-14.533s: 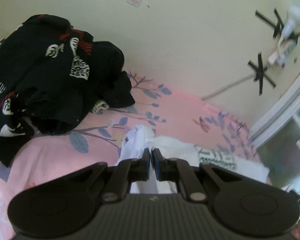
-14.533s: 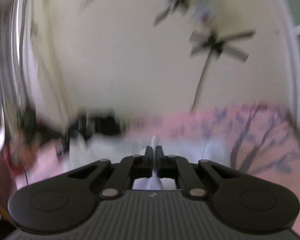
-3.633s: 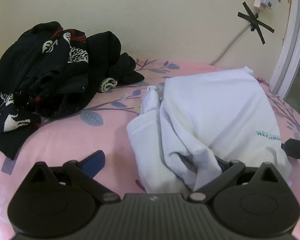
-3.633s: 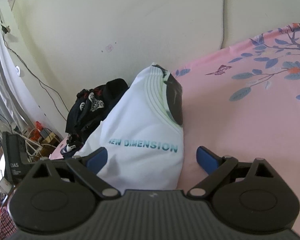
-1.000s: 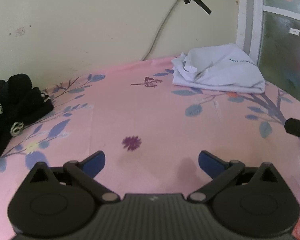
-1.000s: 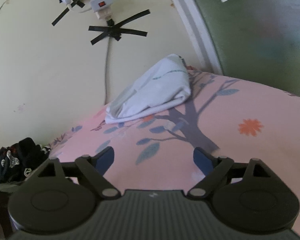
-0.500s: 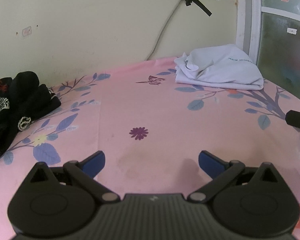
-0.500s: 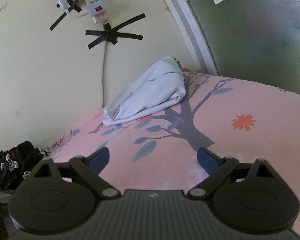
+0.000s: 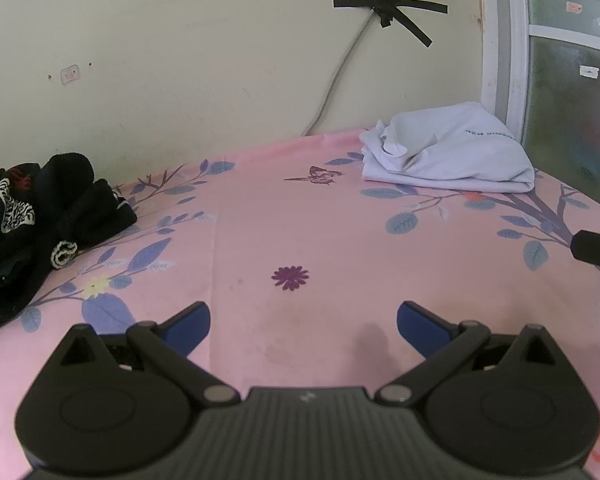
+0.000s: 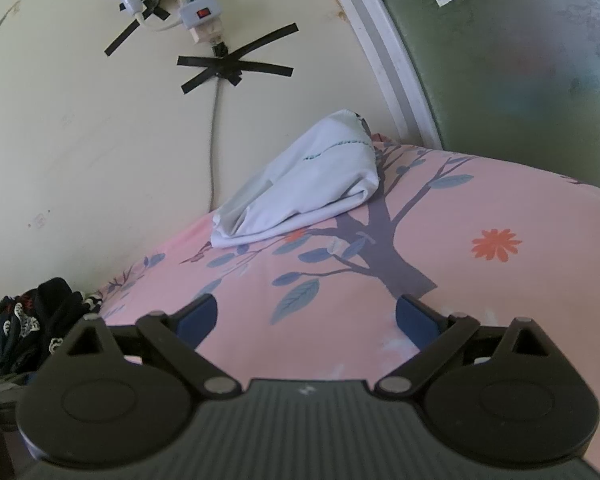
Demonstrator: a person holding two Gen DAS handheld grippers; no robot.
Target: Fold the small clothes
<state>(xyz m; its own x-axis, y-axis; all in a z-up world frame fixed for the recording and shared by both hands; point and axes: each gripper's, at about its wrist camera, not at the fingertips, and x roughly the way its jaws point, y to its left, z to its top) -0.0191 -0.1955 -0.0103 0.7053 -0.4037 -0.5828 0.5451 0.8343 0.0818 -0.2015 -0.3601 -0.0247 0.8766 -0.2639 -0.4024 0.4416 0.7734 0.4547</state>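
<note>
A folded white shirt (image 9: 448,152) with teal lettering lies at the far right corner of the pink flowered bed sheet (image 9: 300,220), by the window; it also shows in the right wrist view (image 10: 312,188). A heap of black patterned clothes (image 9: 31,216) lies at the left edge, also in the right wrist view (image 10: 31,328). My left gripper (image 9: 303,326) is open and empty above the bare sheet. My right gripper (image 10: 306,318) is open and empty, well short of the shirt; part of it shows at the right edge of the left wrist view (image 9: 598,250).
A cream wall (image 9: 179,60) stands behind the bed with a cable (image 9: 332,80) taped on by black tape and a power strip (image 10: 197,4). A frosted window with a white frame (image 9: 512,60) bounds the right side.
Both grippers have drawn slightly back and turned a little left over the last second; more of the black heap shows. The white shirt stays put in the corner. Both stay open.
</note>
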